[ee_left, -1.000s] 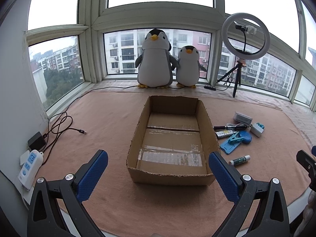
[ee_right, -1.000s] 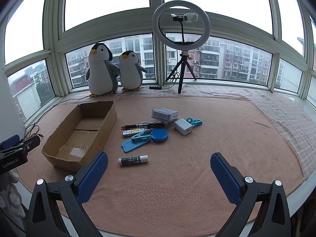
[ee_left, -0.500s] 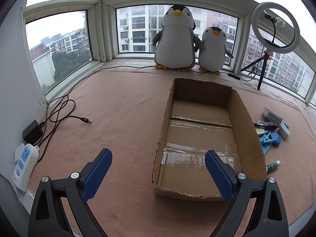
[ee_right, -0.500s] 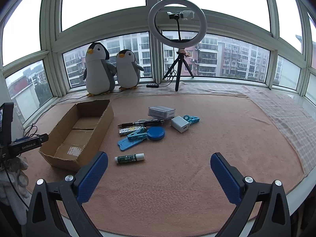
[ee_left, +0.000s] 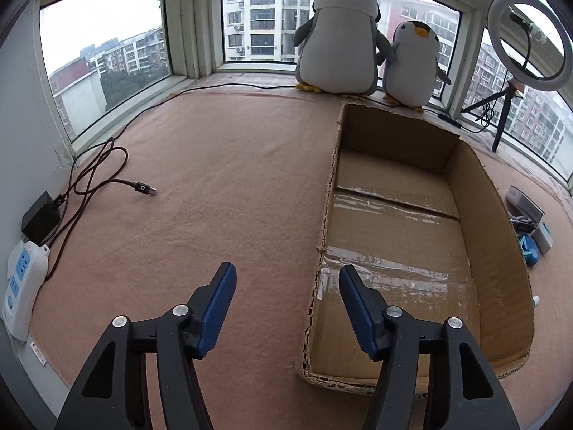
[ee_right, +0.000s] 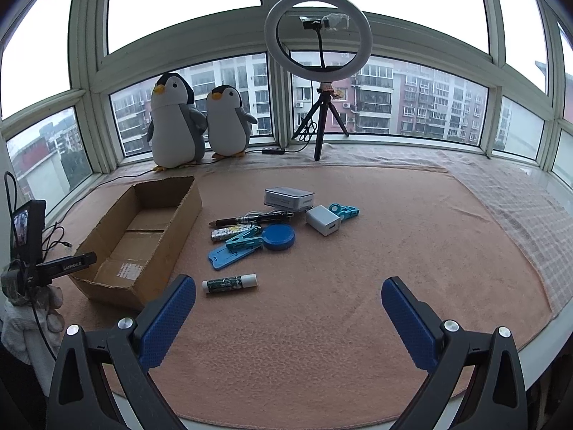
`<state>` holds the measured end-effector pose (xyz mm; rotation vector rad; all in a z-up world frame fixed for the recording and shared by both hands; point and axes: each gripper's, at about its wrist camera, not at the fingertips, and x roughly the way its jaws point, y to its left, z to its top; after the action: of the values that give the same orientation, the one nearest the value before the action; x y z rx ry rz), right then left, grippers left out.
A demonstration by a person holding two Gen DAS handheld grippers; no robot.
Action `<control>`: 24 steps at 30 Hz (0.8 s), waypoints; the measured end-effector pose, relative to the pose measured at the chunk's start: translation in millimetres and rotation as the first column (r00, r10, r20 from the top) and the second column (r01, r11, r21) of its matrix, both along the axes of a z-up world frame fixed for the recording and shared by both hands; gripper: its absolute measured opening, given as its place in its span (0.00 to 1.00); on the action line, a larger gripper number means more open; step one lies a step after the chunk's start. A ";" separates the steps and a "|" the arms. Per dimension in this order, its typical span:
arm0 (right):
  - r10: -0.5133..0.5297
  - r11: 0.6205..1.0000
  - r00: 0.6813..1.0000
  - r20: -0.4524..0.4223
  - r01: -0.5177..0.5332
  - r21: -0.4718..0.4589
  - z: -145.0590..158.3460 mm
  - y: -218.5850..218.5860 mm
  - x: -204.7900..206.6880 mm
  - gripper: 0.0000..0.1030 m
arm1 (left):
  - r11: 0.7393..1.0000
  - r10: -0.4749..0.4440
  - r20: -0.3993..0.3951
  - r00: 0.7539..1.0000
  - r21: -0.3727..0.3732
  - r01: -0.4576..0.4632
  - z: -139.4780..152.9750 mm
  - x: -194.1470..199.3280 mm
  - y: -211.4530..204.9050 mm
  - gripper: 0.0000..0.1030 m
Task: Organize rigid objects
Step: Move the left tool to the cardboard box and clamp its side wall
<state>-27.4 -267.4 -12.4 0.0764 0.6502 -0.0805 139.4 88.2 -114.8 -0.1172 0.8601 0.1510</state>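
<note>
Cardboard box: near left corner between closing left tool pads, untouched; long axis toward 12 o'clock

The worktop is covered by a pink cloth; a cardboard box, glue stick, pen and charger are laid on it.

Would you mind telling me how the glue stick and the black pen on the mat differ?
The glue stick is short and thick, green with a white cap; the black pen is long, thin and dark. The glue stick lies alone, nearest the camera; the black pen lies farther back, among the other clutter. Both lie flat on the mat, outside the cardboard box.
</note>
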 end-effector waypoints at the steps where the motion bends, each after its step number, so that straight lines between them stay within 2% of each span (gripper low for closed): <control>1: 0.001 1.000 1.000 -0.004 -0.001 0.001 -1.0 0.2 0.7 1.00 | 1.000 -0.001 -0.005 1.000 -0.005 0.001 -2.3 1.0 0.8 0.57; 7: 0.017 1.000 0.999 -0.033 -0.016 0.015 -8.6 2.4 8.1 1.00 | 1.000 -0.011 -0.012 1.000 -0.004 0.011 -9.2 3.0 -0.2 0.47; 14: 0.041 0.998 0.997 -0.065 -0.038 0.052 -19.5 1.7 17.4 1.00 | 1.000 -0.016 -0.021 1.000 -0.008 0.016 -12.0 6.5 -2.8 0.42; 19: 0.120 0.991 0.988 -0.099 -0.114 0.068 -31.3 6.1 28.6 1.00 | 1.000 -0.024 -0.030 0.999 0.004 0.024 -12.9 8.2 -6.9 0.36; 24: 0.169 0.985 0.975 -0.142 -0.163 0.053 -45.5 14.9 45.6 1.00 | 0.999 -0.033 -0.042 0.999 0.001 0.033 -16.2 11.6 -8.9 0.35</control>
<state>18.2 -252.5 -57.9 0.0553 0.8025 0.0898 151.0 79.4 -130.9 -0.0985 0.9032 0.1236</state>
